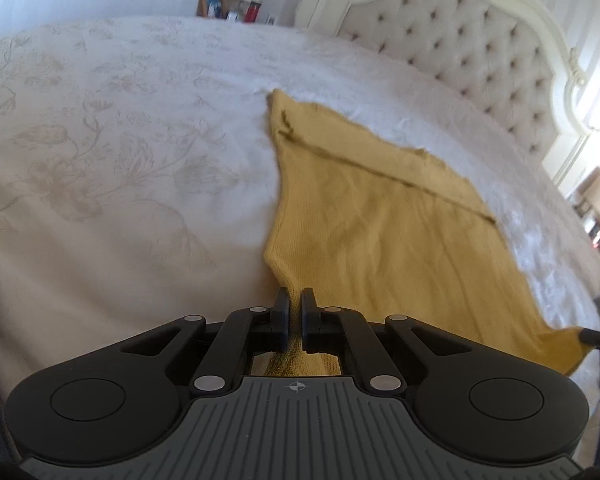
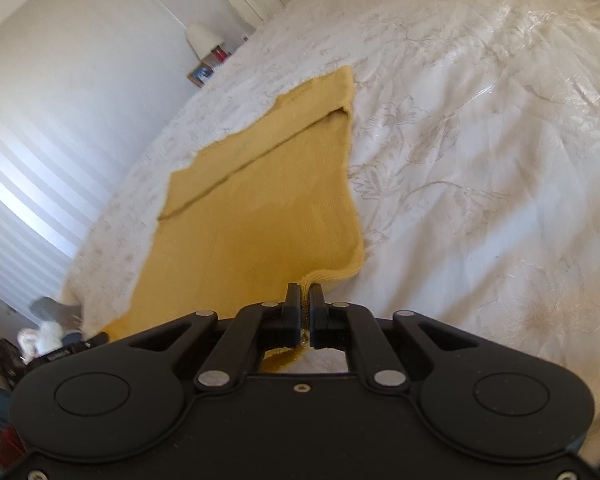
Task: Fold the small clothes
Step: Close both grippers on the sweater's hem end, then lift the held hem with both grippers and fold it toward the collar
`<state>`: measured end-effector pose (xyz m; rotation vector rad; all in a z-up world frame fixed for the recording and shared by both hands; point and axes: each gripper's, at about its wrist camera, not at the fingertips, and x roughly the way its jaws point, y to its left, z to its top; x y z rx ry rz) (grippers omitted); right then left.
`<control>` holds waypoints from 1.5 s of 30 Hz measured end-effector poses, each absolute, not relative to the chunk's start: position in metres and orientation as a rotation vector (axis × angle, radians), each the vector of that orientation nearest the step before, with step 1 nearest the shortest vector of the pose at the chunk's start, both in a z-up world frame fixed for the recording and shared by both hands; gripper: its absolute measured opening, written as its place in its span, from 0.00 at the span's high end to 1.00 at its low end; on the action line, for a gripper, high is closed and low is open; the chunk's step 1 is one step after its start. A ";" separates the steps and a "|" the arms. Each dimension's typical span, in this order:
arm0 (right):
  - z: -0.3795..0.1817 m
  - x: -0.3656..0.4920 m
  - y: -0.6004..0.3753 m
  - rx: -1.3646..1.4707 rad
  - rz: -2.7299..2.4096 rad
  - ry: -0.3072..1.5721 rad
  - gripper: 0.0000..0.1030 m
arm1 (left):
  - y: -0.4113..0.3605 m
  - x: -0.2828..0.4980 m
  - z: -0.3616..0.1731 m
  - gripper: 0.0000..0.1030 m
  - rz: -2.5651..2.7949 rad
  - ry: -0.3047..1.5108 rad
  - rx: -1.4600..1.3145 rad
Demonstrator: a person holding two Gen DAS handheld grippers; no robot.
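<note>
Both the left gripper and right gripper are pinched tight on the near corners of the yellow garment lying on the bed, sides tucked in, final fold still undone

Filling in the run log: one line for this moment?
left gripper: shut on yellow knit garment | right gripper: shut on garment's near edge | garment: on bedspread

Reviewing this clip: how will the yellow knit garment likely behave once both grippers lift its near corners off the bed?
The yellow knit garment is probably floppy: it lies creased on the bedspread and bunches between the left gripper pads. Held also by the right gripper, its middle would likely sag. The ribbed knit looks grippy, so slipping seems unlikely.
</note>
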<state>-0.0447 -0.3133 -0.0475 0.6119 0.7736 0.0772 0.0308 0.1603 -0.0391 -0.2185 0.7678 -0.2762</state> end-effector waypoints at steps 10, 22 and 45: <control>-0.064 -0.054 -0.310 0.611 0.059 0.893 0.88 | 0.166 0.025 -0.066 0.94 -0.239 0.905 -0.186; -0.092 -0.040 -0.311 0.685 0.100 0.944 0.65 | 0.142 0.028 -0.071 0.51 -0.315 0.904 -0.129; 0.005 0.076 -0.353 0.657 0.134 0.514 0.90 | 0.138 0.126 0.035 0.94 -0.419 0.532 -0.310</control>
